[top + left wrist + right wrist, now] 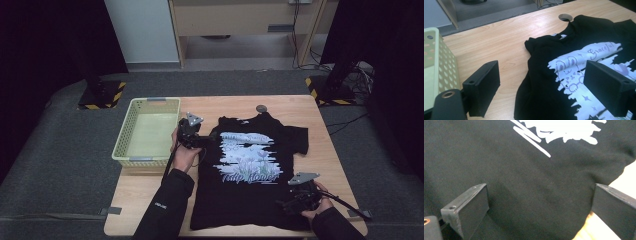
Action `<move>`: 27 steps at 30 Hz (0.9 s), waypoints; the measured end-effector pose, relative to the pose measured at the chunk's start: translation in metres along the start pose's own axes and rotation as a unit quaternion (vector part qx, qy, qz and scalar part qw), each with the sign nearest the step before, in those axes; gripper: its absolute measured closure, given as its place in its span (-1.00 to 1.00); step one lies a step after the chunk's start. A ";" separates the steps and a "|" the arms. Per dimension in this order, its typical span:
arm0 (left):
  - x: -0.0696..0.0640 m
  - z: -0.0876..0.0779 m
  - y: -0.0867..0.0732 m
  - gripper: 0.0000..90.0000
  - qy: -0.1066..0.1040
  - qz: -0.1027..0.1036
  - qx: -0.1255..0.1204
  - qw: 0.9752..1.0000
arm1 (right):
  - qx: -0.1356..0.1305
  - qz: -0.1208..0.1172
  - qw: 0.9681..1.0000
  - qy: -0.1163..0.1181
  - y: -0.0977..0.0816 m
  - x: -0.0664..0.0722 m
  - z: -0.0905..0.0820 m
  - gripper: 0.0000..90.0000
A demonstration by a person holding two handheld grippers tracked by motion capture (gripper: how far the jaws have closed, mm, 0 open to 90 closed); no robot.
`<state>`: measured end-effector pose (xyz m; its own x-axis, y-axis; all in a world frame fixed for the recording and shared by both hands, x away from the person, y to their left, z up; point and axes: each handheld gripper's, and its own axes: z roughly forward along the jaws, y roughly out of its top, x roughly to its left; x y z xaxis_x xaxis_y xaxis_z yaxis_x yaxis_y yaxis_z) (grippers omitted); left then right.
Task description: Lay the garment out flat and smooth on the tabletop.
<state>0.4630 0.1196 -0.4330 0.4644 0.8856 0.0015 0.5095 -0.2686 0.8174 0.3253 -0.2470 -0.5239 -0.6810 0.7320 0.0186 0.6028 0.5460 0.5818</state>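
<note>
Black printed T-shirt (250, 175) laid flat, face up, just right of the green basket (145, 131); folding judged not yet begun.

Both grippers were held with jaws apart, empty: the left gripper (541, 82) over the shirt's left shoulder edge, nearest the basket, the right gripper (539, 212) over the hem corner farthest from it. Closing on cloth edges was judged next.

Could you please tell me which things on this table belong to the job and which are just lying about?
In the job: T-shirt, left gripper, right gripper, both open.
Lying about: basket, round grommet in the table.
</note>
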 end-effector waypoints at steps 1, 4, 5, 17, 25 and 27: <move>0.001 0.002 0.002 -0.71 -0.002 0.000 0.000 1.000 | 0.003 -0.003 1.000 0.001 0.000 0.000 0.001 -0.97; 0.003 0.009 0.005 -0.69 -0.003 0.002 -0.002 1.000 | 0.004 -0.003 1.000 0.001 0.000 0.000 0.001 -0.97; 0.004 0.012 0.006 -0.69 0.000 0.004 0.001 1.000 | 0.004 -0.003 1.000 0.000 -0.001 0.000 0.001 -0.98; 0.018 0.056 0.003 -0.61 -0.003 -0.029 0.031 0.999 | -0.008 -0.004 1.000 -0.002 -0.009 -0.001 -0.002 -0.99; 0.023 0.075 0.000 -0.57 -0.003 -0.041 0.034 0.999 | -0.004 -0.006 1.000 -0.002 -0.010 -0.001 -0.004 -0.99; 0.025 0.080 -0.003 -0.57 -0.003 -0.042 0.042 0.998 | -0.003 -0.006 1.000 -0.002 -0.010 -0.001 -0.004 -0.99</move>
<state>0.5309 0.1124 -0.4811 0.4215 0.9043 -0.0677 0.6057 -0.2252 0.7631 0.3180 -0.2551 -0.5267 -0.6868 0.7268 0.0085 0.5919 0.5524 0.5870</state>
